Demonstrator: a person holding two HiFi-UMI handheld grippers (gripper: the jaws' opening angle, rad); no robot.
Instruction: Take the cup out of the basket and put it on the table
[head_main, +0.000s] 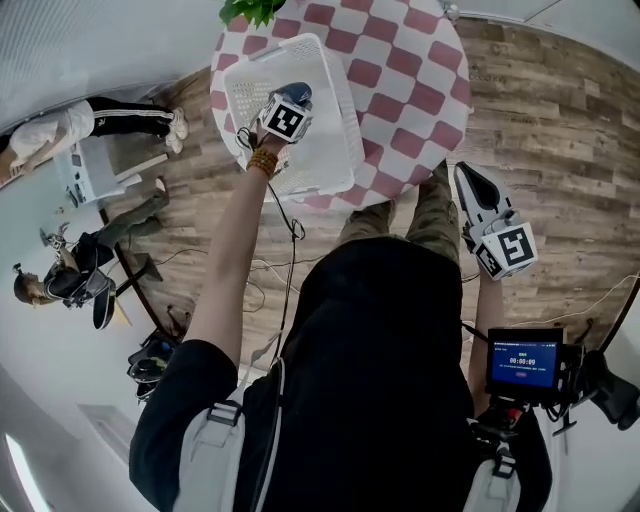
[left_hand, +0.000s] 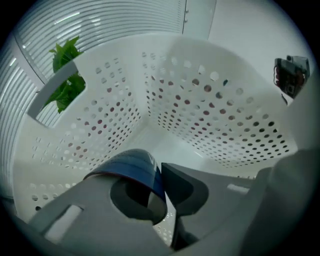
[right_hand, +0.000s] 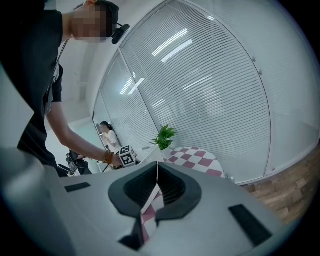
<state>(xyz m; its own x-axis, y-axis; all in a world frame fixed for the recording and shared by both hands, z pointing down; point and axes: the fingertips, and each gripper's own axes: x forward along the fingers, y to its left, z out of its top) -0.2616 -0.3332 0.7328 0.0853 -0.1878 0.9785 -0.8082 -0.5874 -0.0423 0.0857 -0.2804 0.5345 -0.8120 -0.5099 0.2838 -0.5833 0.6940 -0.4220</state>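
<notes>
A white perforated basket (head_main: 250, 60) stands on the round table (head_main: 400, 60) with its red-and-white checked cloth. My left gripper (head_main: 296, 100) reaches down into it and is shut on the rim of a blue cup (head_main: 300, 92). In the left gripper view the blue cup (left_hand: 132, 165) sits between the jaws of my left gripper (left_hand: 159, 187), one jaw inside its dark mouth, above the basket (left_hand: 210, 115) floor. My right gripper (head_main: 462, 172) hangs off the table's near edge, shut and empty. The right gripper view shows my right gripper (right_hand: 157, 172) with the jaws together, pointing at the table (right_hand: 195, 155).
A green plant (head_main: 255, 8) stands at the table's far edge, behind the basket. Two people (head_main: 60, 130) sit at the left by a white stool (head_main: 95, 170), with cables and gear on the wooden floor. A small monitor (head_main: 525, 362) hangs at my chest.
</notes>
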